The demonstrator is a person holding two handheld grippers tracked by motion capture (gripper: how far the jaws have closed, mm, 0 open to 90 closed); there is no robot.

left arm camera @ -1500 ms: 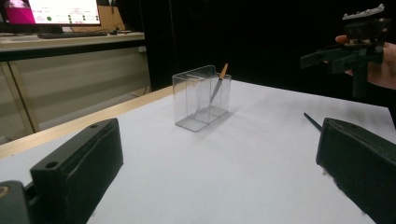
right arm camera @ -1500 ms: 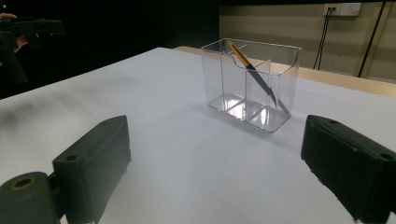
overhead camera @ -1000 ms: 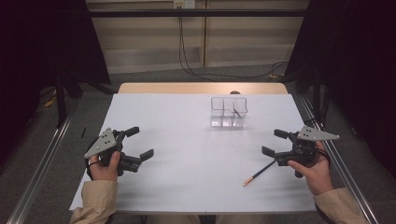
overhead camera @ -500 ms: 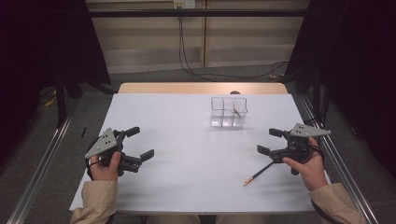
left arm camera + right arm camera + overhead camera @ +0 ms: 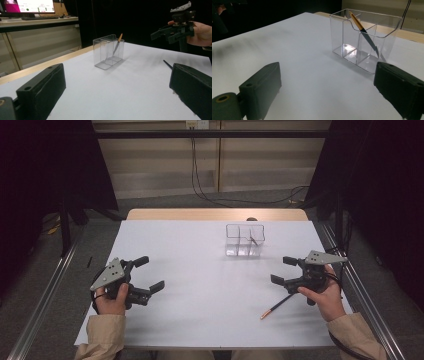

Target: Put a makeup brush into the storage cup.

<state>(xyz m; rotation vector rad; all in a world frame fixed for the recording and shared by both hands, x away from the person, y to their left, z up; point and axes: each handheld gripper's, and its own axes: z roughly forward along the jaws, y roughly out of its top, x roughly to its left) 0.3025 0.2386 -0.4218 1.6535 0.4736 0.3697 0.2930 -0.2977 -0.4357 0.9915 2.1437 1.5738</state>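
Observation:
A clear divided container (image 5: 244,241) stands on the white table (image 5: 200,265), right of the middle toward the back. A pen with an orange end (image 5: 254,240) leans inside its right part. The container (image 5: 362,37) and its pen (image 5: 365,33) are close ahead in the right gripper view, and container (image 5: 108,51) and pen (image 5: 117,45) are farther off in the left gripper view. A second dark pen with an orange tip (image 5: 276,306) lies flat just below my right gripper (image 5: 282,270), which is open and holds nothing. My left gripper (image 5: 150,274) is open and holds nothing at the table's front left.
A wooden strip (image 5: 215,214) borders the table's far edge. Metal rails (image 5: 367,305) run along both sides. Cables (image 5: 210,195) hang on the wall behind. In the left gripper view a monitor (image 5: 30,6) sits on a bench, and the right gripper (image 5: 175,32) is held up at top right.
My right gripper has drifted a little to the left over the table. The left gripper and both pens have stayed put.

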